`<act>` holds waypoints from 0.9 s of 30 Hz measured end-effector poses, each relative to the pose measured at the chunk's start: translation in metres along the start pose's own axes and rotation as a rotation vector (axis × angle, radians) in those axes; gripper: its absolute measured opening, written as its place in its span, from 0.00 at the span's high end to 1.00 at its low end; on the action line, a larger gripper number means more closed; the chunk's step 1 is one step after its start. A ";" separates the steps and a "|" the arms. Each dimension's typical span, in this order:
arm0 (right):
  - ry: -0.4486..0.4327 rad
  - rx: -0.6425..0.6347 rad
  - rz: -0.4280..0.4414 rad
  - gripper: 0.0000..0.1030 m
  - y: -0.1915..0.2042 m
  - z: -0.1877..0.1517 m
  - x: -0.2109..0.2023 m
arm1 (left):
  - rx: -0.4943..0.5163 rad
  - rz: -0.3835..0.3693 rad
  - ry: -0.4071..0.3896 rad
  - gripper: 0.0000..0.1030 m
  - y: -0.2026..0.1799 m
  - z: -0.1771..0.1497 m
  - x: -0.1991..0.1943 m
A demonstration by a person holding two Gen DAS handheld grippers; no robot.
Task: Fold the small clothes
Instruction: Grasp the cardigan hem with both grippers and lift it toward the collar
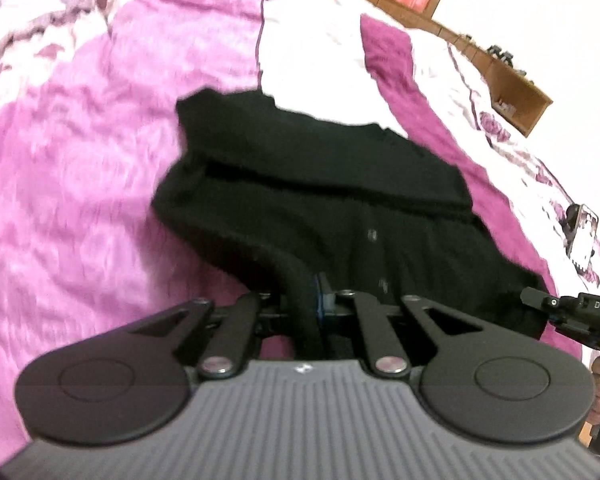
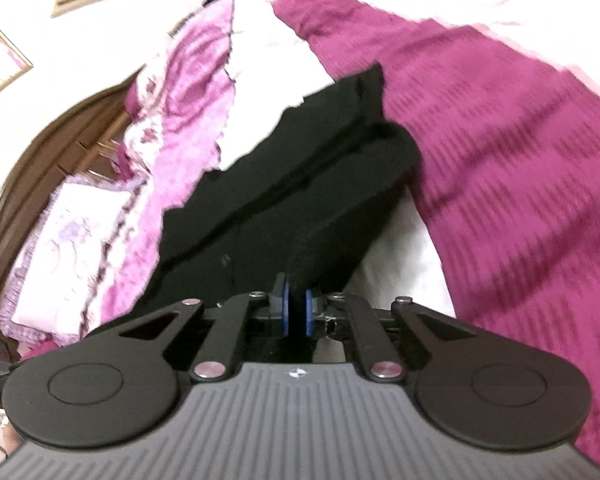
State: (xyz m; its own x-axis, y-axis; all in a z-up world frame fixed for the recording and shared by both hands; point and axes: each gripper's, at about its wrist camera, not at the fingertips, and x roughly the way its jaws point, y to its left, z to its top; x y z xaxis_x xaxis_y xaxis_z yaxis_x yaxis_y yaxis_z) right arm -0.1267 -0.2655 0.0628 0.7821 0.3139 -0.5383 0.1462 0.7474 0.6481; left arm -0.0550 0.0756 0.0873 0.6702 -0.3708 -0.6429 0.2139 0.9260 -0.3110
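With my left claw (image 1: 314, 300) and right claw (image 2: 299, 304) each clamped on the black garment's (image 1: 320, 200) near hem, I lift evenly, keeping the edge taut above the bed (image 1: 80, 160).

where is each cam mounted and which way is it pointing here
Left wrist: sits on the left claw, looking forward and down along its fingers at the black garment on the pink bedspread; the claw is shut on a garment edge, and the right claw shows at the right edge.
Right wrist: sits on the right claw, looking forward and down at the black garment; it is shut on another edge.
Shared: both see the same black garment and bedspread.
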 end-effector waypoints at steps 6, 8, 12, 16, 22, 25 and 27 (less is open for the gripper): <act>-0.061 -0.011 0.016 0.93 0.004 0.026 0.007 | 0.014 0.017 -0.071 0.91 -0.003 0.028 0.010; -0.086 -0.010 0.019 0.93 0.005 0.034 0.010 | 0.021 0.030 -0.090 0.91 -0.003 0.037 0.016; -0.115 -0.004 0.020 0.93 0.004 0.052 0.024 | 0.008 0.042 -0.105 0.91 0.000 0.049 0.029; -0.132 0.006 0.004 0.93 0.002 0.064 0.043 | 0.028 0.083 -0.109 0.91 0.000 0.057 0.047; -0.126 0.035 -0.036 0.93 -0.009 0.074 0.077 | 0.022 0.111 -0.069 0.91 0.009 0.058 0.077; -0.105 0.045 -0.069 0.93 -0.017 0.074 0.094 | 0.013 0.132 -0.034 0.91 0.016 0.055 0.093; -0.090 0.054 -0.091 0.93 -0.023 0.073 0.102 | -0.003 0.143 -0.008 0.91 0.023 0.051 0.102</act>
State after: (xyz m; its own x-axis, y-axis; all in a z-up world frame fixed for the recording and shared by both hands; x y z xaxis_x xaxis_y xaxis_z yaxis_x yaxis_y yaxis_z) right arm -0.0061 -0.2930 0.0323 0.8148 0.1906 -0.5475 0.2498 0.7368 0.6283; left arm 0.0545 0.0623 0.0503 0.6997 -0.2340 -0.6751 0.1137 0.9693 -0.2182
